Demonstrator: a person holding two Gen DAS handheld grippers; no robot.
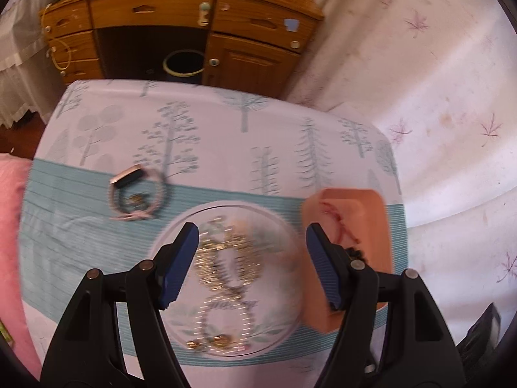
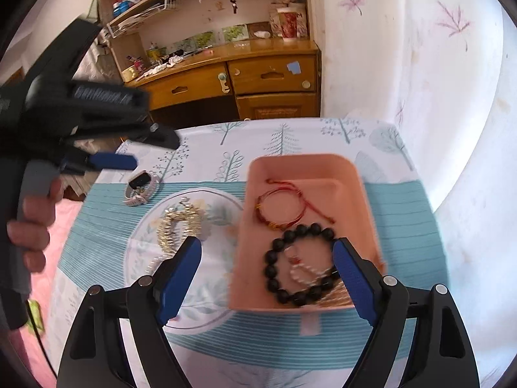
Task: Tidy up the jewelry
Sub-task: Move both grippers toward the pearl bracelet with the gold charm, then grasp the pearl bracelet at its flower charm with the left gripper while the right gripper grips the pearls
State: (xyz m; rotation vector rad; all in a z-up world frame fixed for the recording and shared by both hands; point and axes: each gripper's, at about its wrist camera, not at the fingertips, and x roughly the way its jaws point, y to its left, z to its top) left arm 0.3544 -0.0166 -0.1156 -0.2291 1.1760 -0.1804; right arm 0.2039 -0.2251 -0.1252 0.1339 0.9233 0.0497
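On the tree-printed cloth, a pink-strapped watch [image 2: 141, 189] is lying leftmost, a loose gold chain bracelet [image 1: 226, 255] is sitting mid-cloth, and the shallow pink plastic tray [image 2: 342, 174] is holding the black bead bracelet [image 2: 300, 265]. The chain is likely handling light, limp and slippery, so pinching one bunched section seems best. The left gripper [image 1: 252, 260] is hovering wide open and empty above it, the right gripper [image 2: 268, 278] gaping empty over the tray.

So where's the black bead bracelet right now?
In the right wrist view, the black bead bracelet lies at the near end of the pink tray, below the red string bracelet.

Motion-blurred gold chains [image 1: 226, 258]; pink tray [image 1: 371, 213] partly behind left gripper [image 1: 252, 265].
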